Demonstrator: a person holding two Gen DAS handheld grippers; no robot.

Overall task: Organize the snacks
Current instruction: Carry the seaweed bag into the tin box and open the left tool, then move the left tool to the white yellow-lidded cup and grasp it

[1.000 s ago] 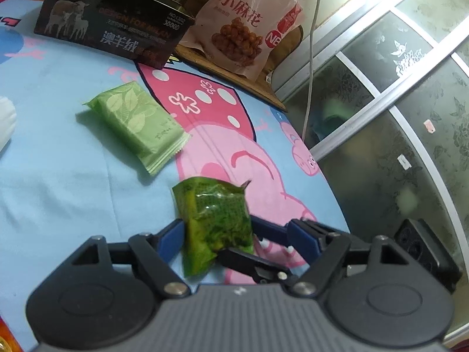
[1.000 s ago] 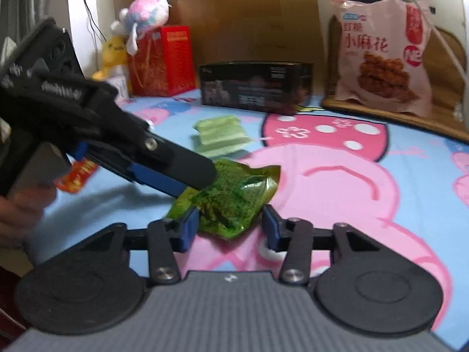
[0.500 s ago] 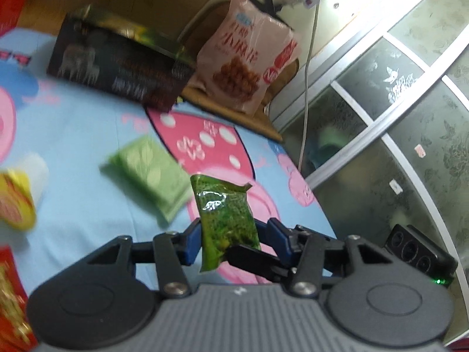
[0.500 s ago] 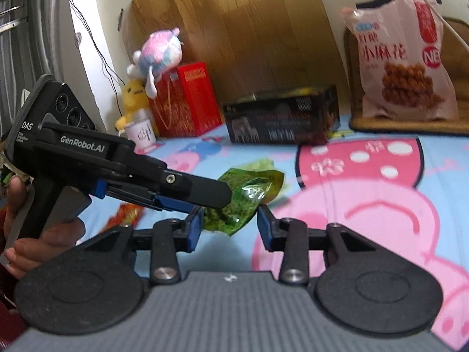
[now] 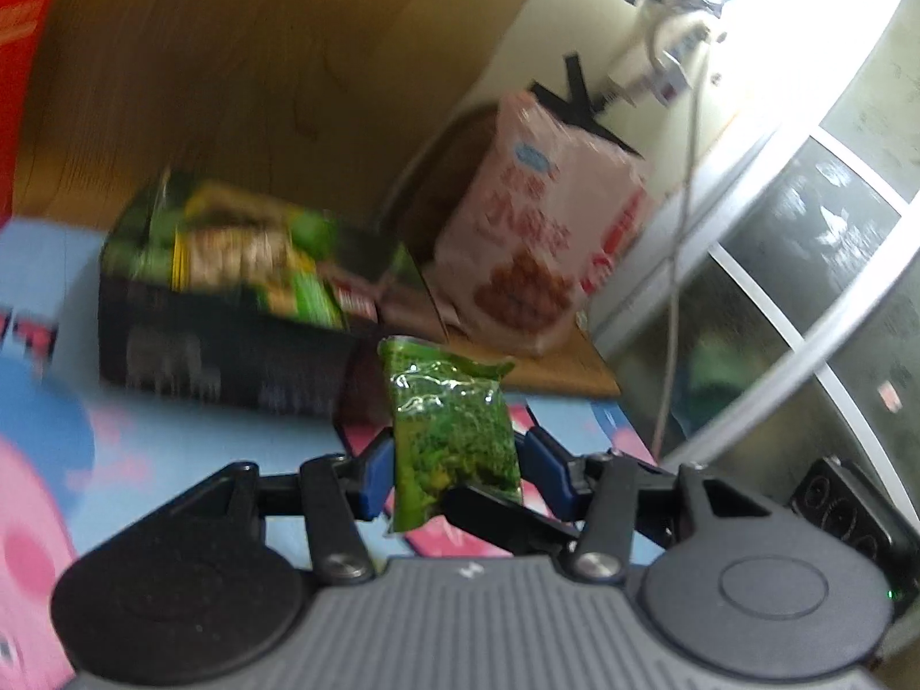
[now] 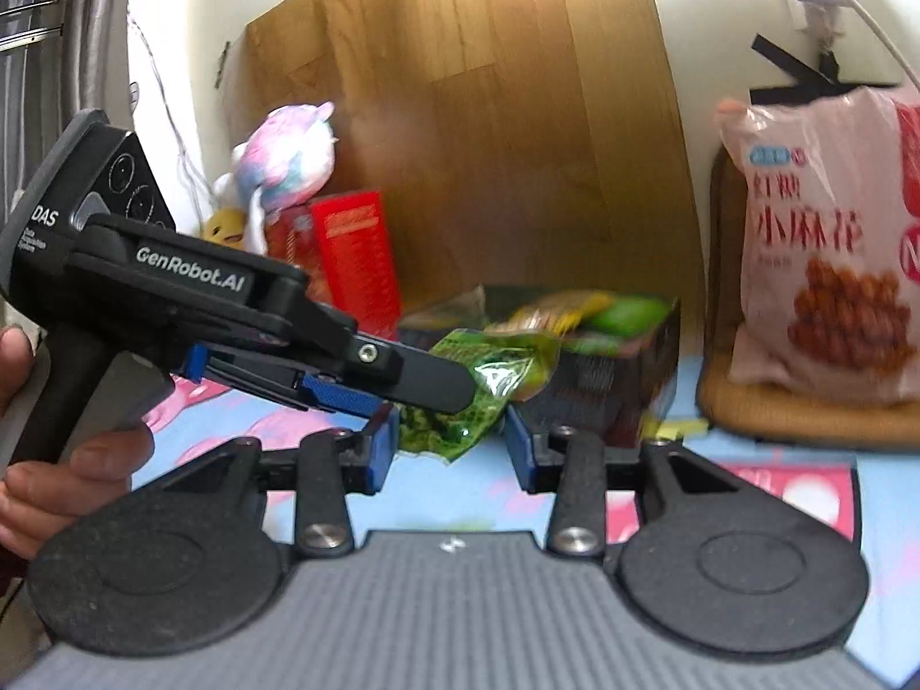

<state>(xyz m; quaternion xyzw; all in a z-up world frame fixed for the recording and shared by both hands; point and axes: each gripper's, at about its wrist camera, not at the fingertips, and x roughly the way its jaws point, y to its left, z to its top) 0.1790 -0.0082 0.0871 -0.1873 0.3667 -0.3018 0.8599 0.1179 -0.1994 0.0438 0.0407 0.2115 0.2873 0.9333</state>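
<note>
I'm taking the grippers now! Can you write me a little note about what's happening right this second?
Left gripper: jaws have just been closing; shut on the green snack packet.
Right gripper: shut on the same packet.
Where: packet is in the air above the cartoon sheet, near the open dark box.
Done: box already holds several packets.
Left to do: probably put this one in the box.
</note>
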